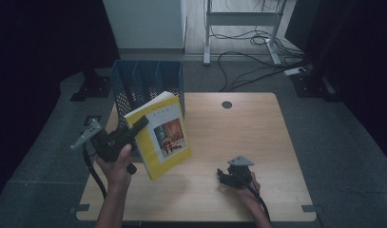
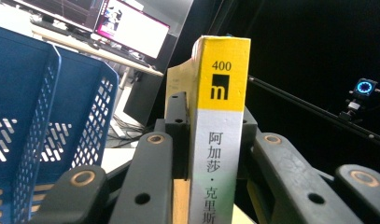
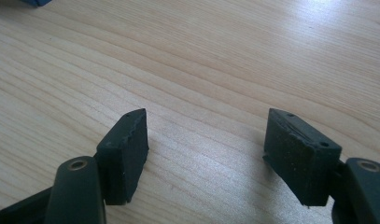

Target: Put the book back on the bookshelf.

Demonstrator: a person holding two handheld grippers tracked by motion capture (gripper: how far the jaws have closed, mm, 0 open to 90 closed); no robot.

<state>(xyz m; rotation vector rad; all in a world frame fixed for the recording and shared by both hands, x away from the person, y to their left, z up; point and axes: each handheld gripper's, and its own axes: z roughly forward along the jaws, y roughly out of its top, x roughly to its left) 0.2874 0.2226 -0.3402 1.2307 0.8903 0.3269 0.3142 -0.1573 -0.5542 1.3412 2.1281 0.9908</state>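
The wooden table (image 1: 257,142) is the biggest thing here, and everything else is placed relative to it. At the table's far left corner stands a blue file rack (image 1: 146,85) with perforated walls and upright dividers; it also appears in the left gripper view (image 2: 43,121). In front of the rack, above the left part of the table, a yellow book (image 1: 165,135) is lifted off the wood and tilted, with its cover facing up. The left gripper (image 1: 134,129) holds this book: its jaws are closed tight on the book's spine edge (image 2: 222,121), one on each side. The right gripper (image 1: 223,176) rests low near the table's front edge, right of the book and well apart from it. Its jaws (image 3: 204,154) stand wide open above bare wood, holding nothing.
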